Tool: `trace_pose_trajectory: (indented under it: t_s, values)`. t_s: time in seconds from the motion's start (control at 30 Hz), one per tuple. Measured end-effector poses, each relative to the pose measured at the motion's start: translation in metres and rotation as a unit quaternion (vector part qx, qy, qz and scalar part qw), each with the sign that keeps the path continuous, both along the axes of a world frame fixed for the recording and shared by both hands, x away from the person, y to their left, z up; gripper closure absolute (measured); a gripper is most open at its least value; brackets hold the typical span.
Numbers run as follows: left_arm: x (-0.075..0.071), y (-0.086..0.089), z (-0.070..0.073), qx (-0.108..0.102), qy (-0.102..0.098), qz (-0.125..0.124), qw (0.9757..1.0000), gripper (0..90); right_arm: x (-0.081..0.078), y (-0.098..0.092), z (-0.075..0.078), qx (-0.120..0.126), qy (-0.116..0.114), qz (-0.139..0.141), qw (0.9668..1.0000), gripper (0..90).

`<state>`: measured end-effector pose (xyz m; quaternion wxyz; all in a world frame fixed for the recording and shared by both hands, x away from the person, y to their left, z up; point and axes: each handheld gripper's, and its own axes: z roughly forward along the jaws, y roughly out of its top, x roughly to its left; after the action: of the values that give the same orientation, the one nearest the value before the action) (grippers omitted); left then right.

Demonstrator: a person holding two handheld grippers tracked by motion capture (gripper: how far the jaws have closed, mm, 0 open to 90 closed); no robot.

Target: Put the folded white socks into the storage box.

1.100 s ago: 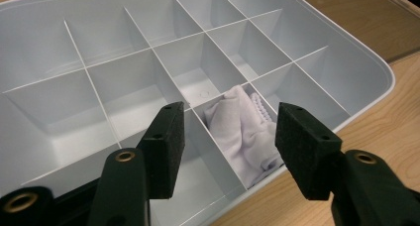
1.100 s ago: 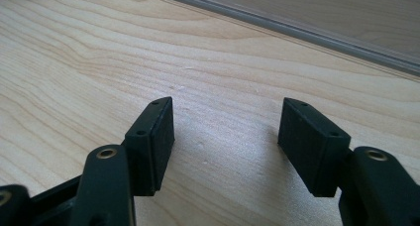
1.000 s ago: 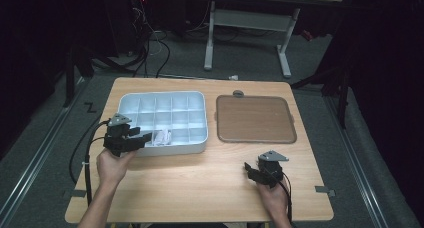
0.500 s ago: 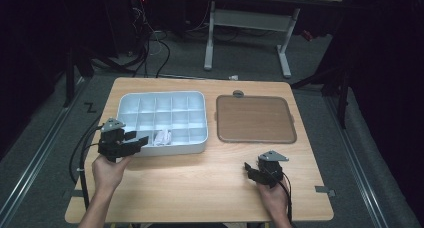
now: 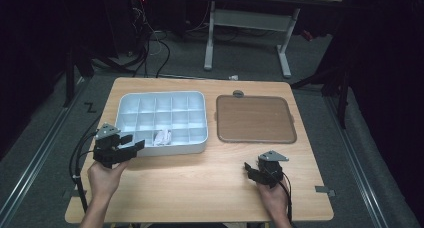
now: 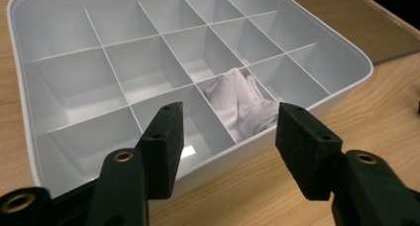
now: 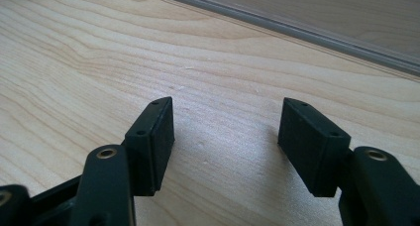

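With white cloth (image 6: 245, 104) bunched in a front-row compartment of the grey tray (image 5: 200, 138) on the bench (image 5: 200, 188), left hand-held gripper (image 6: 228, 137) spread, empty, aimed there for access; right hand-held gripper (image 7: 225, 141) spread, idle.

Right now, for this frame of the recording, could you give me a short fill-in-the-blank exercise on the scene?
1. The crumpled white cloth lies in a compartment of the white plastic divided ____.
2. The left hand-held gripper has its jaws ____, with nothing between them.
3. The flat brown rectangular lid lies to the ____ of the organiser in the high view.
4. The right hand-held gripper points at bare light ____ tabletop.

Missing words: tray; open; right; wooden
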<state>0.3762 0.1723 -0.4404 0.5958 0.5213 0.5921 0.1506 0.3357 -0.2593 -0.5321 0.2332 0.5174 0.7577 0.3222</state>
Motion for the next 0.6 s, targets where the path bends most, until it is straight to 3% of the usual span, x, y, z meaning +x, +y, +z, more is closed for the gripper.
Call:
trace_pose_trajectory:
  t_s: [0.2, 0.6]
  values:
    - [-0.005, 0.0, -0.006, 0.021, -0.003, 0.005, 0.9998, 45.1, 0.0, 0.0, 0.0, 0.0, 0.0, 0.0, 1.0, 39.2]
    - [-0.013, 0.002, -0.011, 0.015, 0.0, 0.012, 0.9998, 44.9, 0.0, 0.0, 0.0, 0.0, 0.0, 0.0, 1.0, 39.2]
